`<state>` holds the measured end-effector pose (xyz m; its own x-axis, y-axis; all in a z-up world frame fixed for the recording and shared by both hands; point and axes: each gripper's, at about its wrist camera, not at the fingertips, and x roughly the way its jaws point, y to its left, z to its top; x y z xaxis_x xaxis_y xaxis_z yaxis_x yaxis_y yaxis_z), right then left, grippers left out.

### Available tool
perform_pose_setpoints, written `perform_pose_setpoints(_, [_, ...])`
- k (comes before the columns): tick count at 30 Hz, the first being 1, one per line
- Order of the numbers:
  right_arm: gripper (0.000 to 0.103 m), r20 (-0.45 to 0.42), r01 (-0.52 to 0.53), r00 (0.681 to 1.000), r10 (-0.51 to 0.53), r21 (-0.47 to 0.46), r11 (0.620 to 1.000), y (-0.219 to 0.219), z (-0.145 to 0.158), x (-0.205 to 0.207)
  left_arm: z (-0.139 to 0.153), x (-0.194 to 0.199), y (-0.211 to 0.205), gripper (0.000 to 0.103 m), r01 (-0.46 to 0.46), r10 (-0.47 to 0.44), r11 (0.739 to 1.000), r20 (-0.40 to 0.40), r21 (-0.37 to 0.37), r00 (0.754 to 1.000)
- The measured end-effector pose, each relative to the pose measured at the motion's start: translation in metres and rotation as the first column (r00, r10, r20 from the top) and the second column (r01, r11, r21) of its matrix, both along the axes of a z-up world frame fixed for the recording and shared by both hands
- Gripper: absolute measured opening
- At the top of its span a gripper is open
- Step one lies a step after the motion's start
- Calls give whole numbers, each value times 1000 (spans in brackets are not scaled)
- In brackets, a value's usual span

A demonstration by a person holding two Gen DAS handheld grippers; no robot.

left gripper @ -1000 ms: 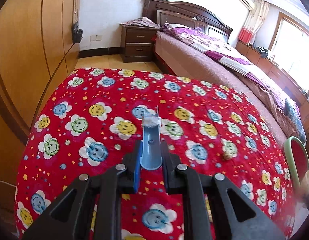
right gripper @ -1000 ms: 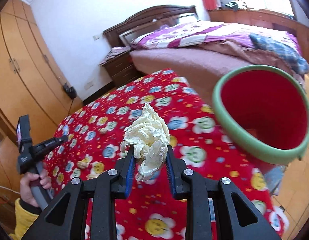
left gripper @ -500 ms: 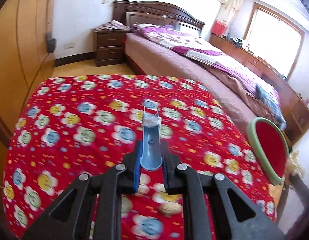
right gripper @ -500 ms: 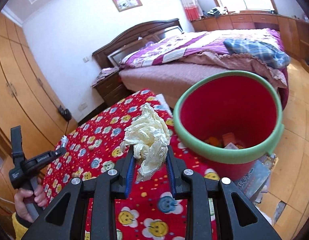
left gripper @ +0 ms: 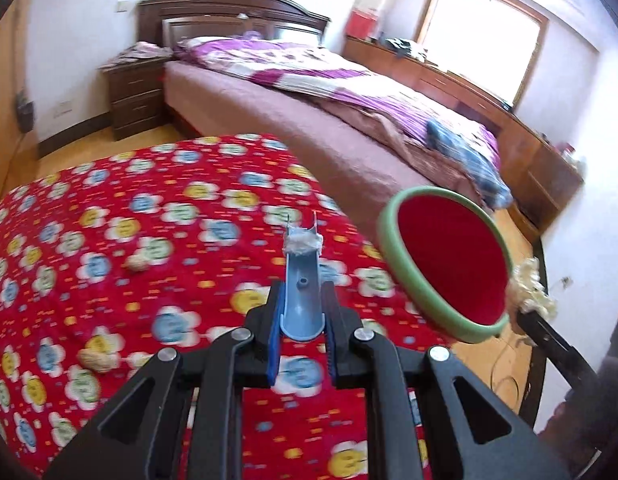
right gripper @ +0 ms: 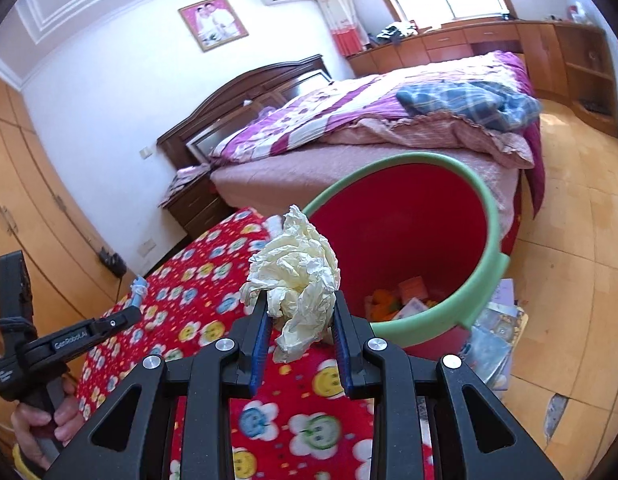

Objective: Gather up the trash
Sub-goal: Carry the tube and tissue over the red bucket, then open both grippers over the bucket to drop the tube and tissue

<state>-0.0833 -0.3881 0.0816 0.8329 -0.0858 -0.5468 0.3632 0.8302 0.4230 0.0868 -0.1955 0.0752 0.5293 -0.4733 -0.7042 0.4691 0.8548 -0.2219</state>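
Both claws have swung toward the red bucket (right gripper: 409, 240), which a second ago sat at the edge of each view and now fills the right wrist view. The right claw (right gripper: 299, 320) is clamped on a crumpled paper wad (right gripper: 297, 276), held just left of the bucket's green rim, its load not yet over the mouth. The left claw (left gripper: 301, 320) pinches a blue plastic piece (left gripper: 301, 288) above the red flowered table (left gripper: 109, 240), where peanut shells (left gripper: 95, 358) lie near left. Judging by this, the drop comes next.
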Motion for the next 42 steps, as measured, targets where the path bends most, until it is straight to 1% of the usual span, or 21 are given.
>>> perform_pose_setpoints(5, [29,-14,33,999,-33,24,999,-14,-9,-3,-5,-7,-41,17,91,-91,996,-1,12,996])
perform_pose_setpoints(11, [29,-21,68,998,-67,43,997,-31,-19,-6,-13,-10,-86,17,171,-171,985,-15,25,985])
perform_pose_setpoints(18, [31,-34,101,995,-99,63,993,-47,-29,-5,-20,-9,-125,17,246,-245,969,-6,33,969])
perform_pose_setpoints(20, [32,-44,103,994,-100,68,992,-48,-32,-4,-23,-7,-130,17,252,-252,967,-2,34,968])
perform_pose_setpoints(22, [34,-50,102,994,-98,75,992,-49,-35,-4,-25,-5,-133,18,249,-249,968,-2,36,969])
perform_pose_setpoints(23, [34,-43,97,995,-94,78,992,-49,-36,-4,-27,-4,-133,23,249,-249,968,-7,36,969])
perform_pose_setpoints(25, [34,-40,96,995,-94,73,993,-49,-36,-4,-28,-2,-132,27,243,-243,970,-18,30,970])
perform_pose_setpoints(28, [39,-38,88,996,-86,68,994,-50,-37,0,-29,-1,-129,30,229,-229,973,-20,36,973])
perform_pose_setpoints(31, [48,-33,70,997,-68,61,996,-48,-36,3,-29,-3,-123,31,214,-214,976,-17,48,977])
perform_pose_setpoints(33, [57,-30,56,998,-55,55,997,-47,-35,5,-28,-3,-115,32,203,-202,978,-23,48,979])
perform_pose_setpoints(35, [61,-31,42,999,-41,45,998,-44,-34,7,-29,-3,-107,32,190,-188,981,-31,51,982])
perform_pose_setpoints(40, [62,-39,37,999,-35,45,998,-37,-31,6,-28,-1,-84,32,140,-137,989,-56,54,989])
perform_pose_setpoints(42, [62,-37,28,999,-27,38,999,-32,-28,4,-26,-4,-72,32,120,-117,991,-52,52,992])
